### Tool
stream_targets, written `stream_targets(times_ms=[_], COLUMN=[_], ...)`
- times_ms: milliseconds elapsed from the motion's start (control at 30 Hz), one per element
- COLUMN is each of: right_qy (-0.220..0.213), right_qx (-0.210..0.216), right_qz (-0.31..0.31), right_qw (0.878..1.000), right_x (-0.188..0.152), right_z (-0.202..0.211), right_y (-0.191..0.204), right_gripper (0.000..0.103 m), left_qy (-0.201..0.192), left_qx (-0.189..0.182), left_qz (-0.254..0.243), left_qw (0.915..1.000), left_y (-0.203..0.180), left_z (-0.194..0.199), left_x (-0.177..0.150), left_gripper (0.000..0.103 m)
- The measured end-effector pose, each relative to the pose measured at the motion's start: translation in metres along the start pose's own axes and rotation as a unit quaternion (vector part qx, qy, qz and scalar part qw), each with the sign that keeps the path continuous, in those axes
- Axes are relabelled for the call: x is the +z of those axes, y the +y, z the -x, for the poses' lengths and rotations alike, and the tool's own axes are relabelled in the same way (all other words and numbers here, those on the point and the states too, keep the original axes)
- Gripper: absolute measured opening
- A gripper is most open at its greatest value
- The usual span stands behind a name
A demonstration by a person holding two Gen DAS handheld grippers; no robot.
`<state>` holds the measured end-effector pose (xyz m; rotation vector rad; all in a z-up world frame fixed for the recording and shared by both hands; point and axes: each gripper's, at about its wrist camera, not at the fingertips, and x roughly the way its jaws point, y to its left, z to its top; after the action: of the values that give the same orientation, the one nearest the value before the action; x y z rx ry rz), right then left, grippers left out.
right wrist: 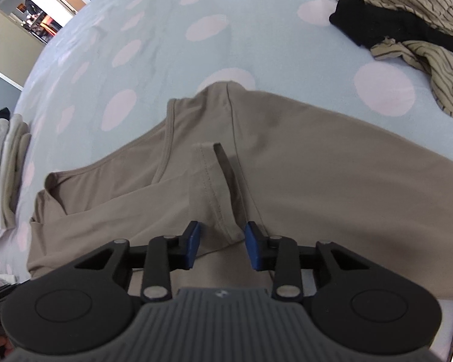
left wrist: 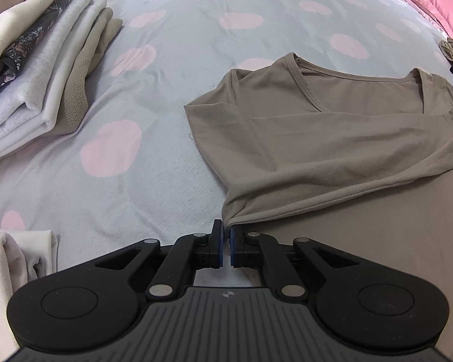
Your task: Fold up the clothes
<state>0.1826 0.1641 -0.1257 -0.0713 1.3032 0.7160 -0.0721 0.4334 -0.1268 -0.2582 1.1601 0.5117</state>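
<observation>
Left claw [left wrist: 227, 235] clenched on the taupe shirt's [left wrist: 332, 138] side fold — pinning it — while right claw [right wrist: 223, 241] gapes astride the sleeve cuff [right wrist: 214, 193].

Taupe shirt [left wrist: 347, 138] (pink-dotted blue bedspread [left wrist: 172, 96])

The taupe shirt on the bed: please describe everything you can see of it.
The taupe shirt is thin, smooth knit with a wide stitched neckline. It lies flat on the dotted bedspread, one sleeve folded across the body. The left gripper is shut on a corner of its folded edge. The right gripper is open, its fingers either side of the hemmed sleeve end.
</observation>
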Motion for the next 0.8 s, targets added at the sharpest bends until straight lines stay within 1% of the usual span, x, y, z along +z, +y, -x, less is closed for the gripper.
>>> stream_targets(times_ms=[33,67,100,167,267,333,433,533,567,633,667,700,733,767,800], right_qy=[0.003,0.003,0.003,-0.001,-0.008,-0.004,0.019,0.043,0.044,0.043,0.038,0.034,0.029,0.021,0.009], right_qx=[-0.006,-0.015,-0.024,-0.018,-0.016,-0.026,-0.042,-0.05,-0.049,-0.044,-0.043,-0.042,-0.04,-0.04,-0.04], right_qz=[0.001,0.006,0.012,0.018,0.045,0.069,0.075,0.078,0.081,0.079,0.08,0.081,0.082,0.085,0.089], right_qw=[1.0,1.0,1.0,1.0,0.999,0.997,0.996,0.995,0.995,0.995,0.995,0.995,0.995,0.995,0.995], right_x=[0.0,0.0,-0.001,0.0,-0.003,-0.007,-0.013,-0.018,-0.019,-0.017,-0.016,-0.015,-0.014,-0.012,-0.01], right_z=[-0.004,-0.005,-0.006,0.005,0.027,0.033,0.02,0.004,0.004,0.01,0.015,0.02,0.026,0.032,0.039], right_y=[0.001,0.001,0.002,0.002,0.006,0.007,0.0,-0.007,-0.008,-0.008,-0.007,-0.006,-0.006,-0.004,-0.002], right_gripper=[0.027,0.01,0.005,0.004,0.004,0.004,0.004,0.004,0.005,0.011,0.016,0.019,0.022,0.027,0.029], left_qy=[0.0,0.0,0.0,-0.001,0.002,0.01,0.022,0.04,0.049,0.069,0.072,0.062,0.051,0.04,0.029], left_qx=[0.0,-0.001,-0.002,-0.006,-0.008,-0.002,0.006,0.002,0.004,0.007,0.006,0.001,-0.004,-0.01,-0.015], left_qz=[-0.001,-0.001,-0.001,0.001,-0.003,-0.016,-0.034,-0.027,-0.027,-0.025,-0.022,-0.012,-0.002,0.007,0.017], left_qw=[1.0,1.0,1.0,1.0,1.0,0.9998,0.9992,0.9988,0.9984,0.9973,0.9971,0.998,0.9987,0.9991,0.9993], left_y=[0.0,0.0,0.0,0.002,0.003,0.001,-0.001,0.005,0.009,0.018,0.022,0.026,0.03,0.034,0.037], left_z=[0.0,0.001,0.002,0.005,0.009,0.008,0.006,0.006,0.005,0.005,0.006,0.008,0.01,0.012,0.014], left_x=[0.0,0.0,0.0,0.0,-0.001,-0.003,-0.006,-0.006,-0.007,-0.009,-0.008,-0.004,0.0,0.004,0.008], left_gripper=[0.002,0.002,0.002,0.002,0.002,0.002,0.002,0.002,0.003,0.003,0.004,0.005,0.009,0.012,0.013])
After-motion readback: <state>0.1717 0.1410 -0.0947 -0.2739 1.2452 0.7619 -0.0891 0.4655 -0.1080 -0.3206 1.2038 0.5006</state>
